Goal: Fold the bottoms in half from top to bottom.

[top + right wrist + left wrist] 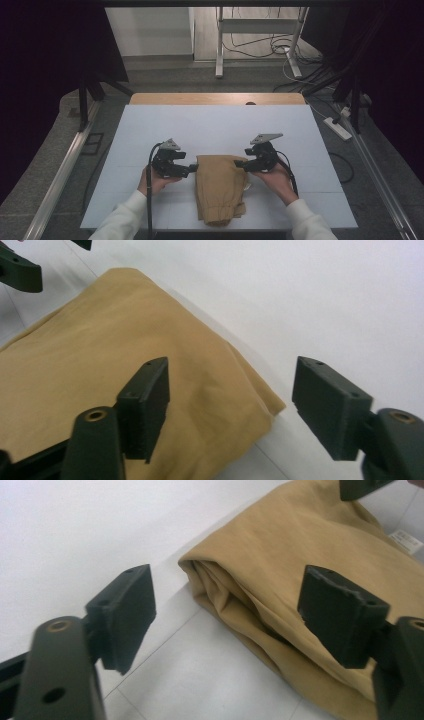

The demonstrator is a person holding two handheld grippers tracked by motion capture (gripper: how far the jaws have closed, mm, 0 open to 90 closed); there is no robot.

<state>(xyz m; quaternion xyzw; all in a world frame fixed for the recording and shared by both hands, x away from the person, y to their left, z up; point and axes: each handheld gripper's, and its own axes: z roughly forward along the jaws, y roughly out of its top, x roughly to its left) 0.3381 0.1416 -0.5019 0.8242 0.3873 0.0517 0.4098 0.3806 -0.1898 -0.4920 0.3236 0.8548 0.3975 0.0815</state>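
You hold a left hand-held gripper (192, 168) and a right hand-held gripper (239, 163), one on each side of a folded tan cloth (218, 185). The cloth lies flat on the white counter (215, 122), near your edge of it and about in the middle between left and right.

Your left hand-held gripper is let go: its two black jaws stand wide apart. In the left gripper view they sit around the near corner of the cloth (300, 565), but the pads do not press on it. One jaw is over bare counter (75, 530) and the other is over the cloth.

Your right hand-held gripper is let go too. In the right gripper view its jaws are wide, one over the cloth (100, 355) and one over the bare counter (325, 290), with a cloth corner between them. Nothing is pinched.

A small white tag (247, 186) peeks out at the right edge of the cloth.

Nothing else lies on the counter, so nothing blocks your way. Beyond the far edge you can see a grey floor (165, 80), a metal stand (260, 35) and loose cables (250, 47). A white power strip (337, 128) lies on the floor to the right.
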